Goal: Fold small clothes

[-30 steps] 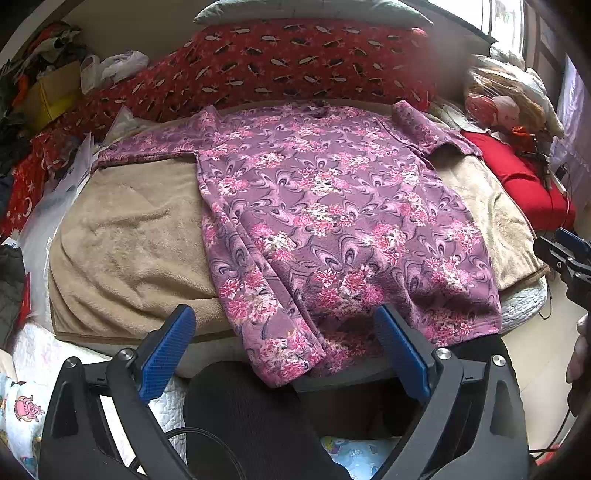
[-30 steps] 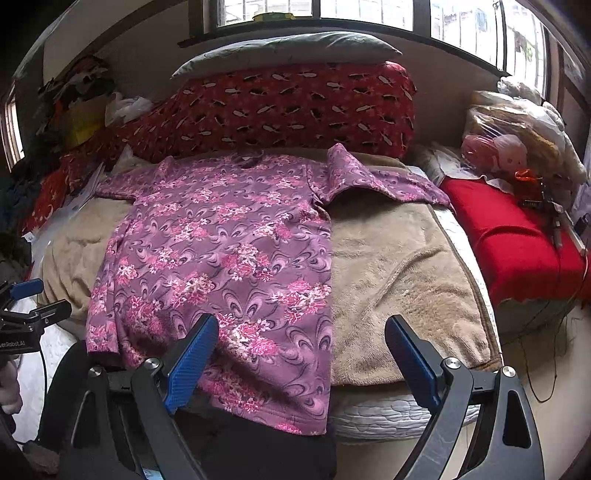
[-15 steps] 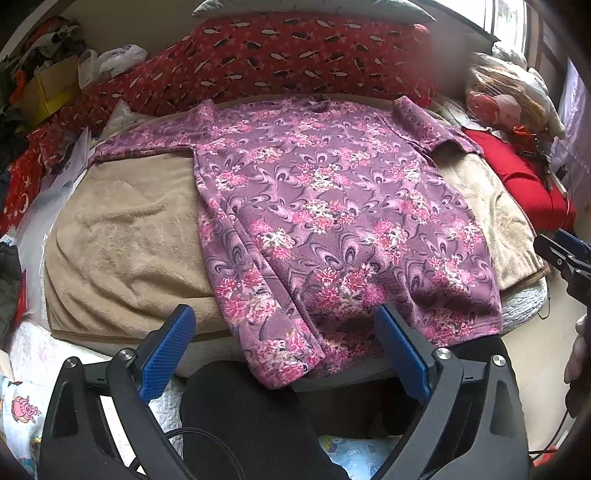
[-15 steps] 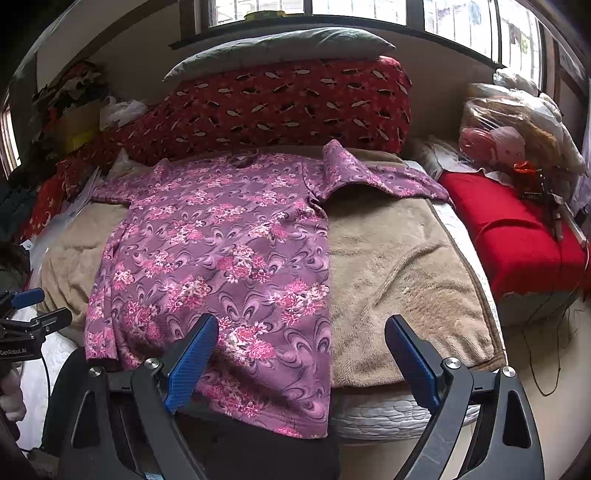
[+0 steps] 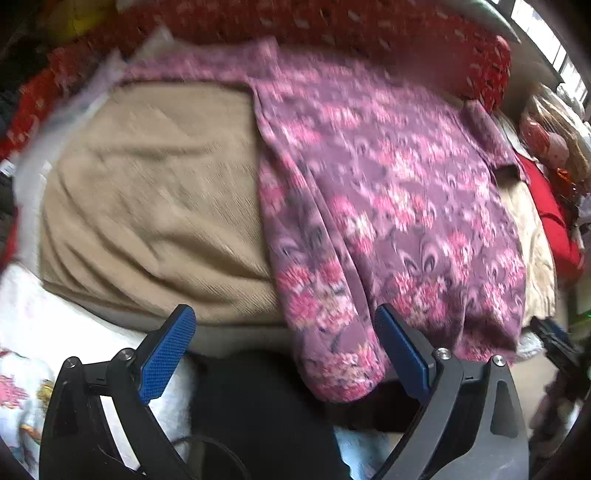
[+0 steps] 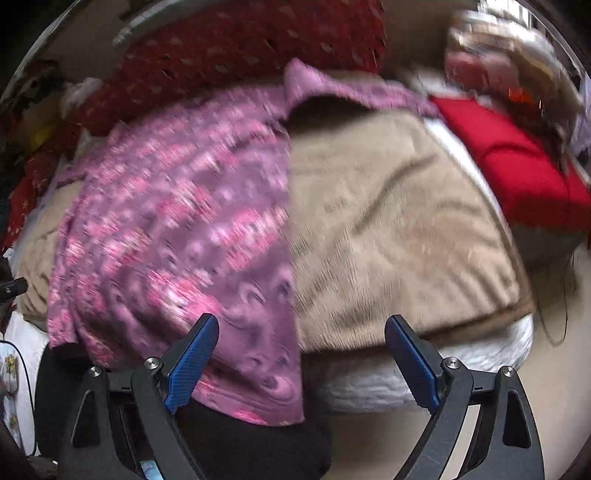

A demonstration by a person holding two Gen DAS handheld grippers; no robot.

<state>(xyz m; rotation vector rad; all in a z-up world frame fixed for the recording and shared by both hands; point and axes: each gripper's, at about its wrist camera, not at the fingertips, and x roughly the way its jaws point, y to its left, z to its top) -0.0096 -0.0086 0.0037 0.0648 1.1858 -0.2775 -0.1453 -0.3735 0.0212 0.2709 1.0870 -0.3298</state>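
A purple long-sleeved top with pink flowers [image 5: 388,192] lies spread flat on a tan blanket [image 5: 147,192], its hem hanging over the near edge of the bed. My left gripper [image 5: 284,332] is open, just short of the hem's left corner, with nothing between its blue pads. In the right wrist view the same top [image 6: 177,229] covers the left half of the tan blanket [image 6: 399,236]. My right gripper [image 6: 301,343] is open, hovering by the hem's right corner, holding nothing. Both views are blurred by motion.
A red patterned quilt [image 5: 369,29] is rolled along the back of the bed. A red cushion [image 6: 517,166] and bagged items [image 6: 498,48] lie to the right. A person's dark-clothed legs [image 5: 258,417] sit below the bed's edge. The other gripper [image 5: 557,343] shows at far right.
Both grippers have moved forward and down toward the top's hem, so the bed fills more of each view. The left view swung left, the right view swung right. Both stay open.
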